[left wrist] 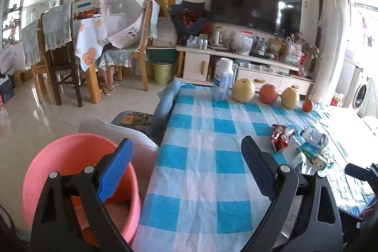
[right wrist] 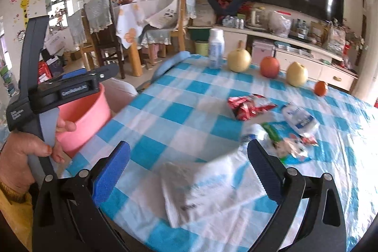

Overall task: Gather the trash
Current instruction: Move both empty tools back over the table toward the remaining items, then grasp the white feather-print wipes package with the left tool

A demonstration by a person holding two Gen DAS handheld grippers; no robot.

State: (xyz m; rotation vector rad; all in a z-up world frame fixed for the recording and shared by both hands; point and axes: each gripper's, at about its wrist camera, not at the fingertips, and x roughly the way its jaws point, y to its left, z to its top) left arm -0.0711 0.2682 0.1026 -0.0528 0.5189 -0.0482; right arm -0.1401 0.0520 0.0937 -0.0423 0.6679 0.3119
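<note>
My left gripper [left wrist: 186, 169] is open with nothing between its pads, over the table's left edge beside a pink bin [left wrist: 70, 157]. The right wrist view shows a hand [right wrist: 23, 150] holding it above that pink bin [right wrist: 82, 115]. My right gripper [right wrist: 189, 171] is wide open above a blurred white crumpled paper [right wrist: 200, 190] near the front edge, not touching it. Further right lie a red wrapper [right wrist: 248, 105], a white-and-blue packet [right wrist: 300, 118] and a green-and-white wrapper [right wrist: 283, 141]. The left wrist view also shows the red wrapper [left wrist: 281, 136] and the packet [left wrist: 314, 136].
A blue-and-white checked cloth [right wrist: 179, 115] covers the table. Along its far edge stand a white bottle [right wrist: 216, 51], two yellow pears [right wrist: 238, 59], a red apple [right wrist: 269, 66] and a small orange [right wrist: 320, 87]. Chairs, a dining table and a TV cabinet stand beyond.
</note>
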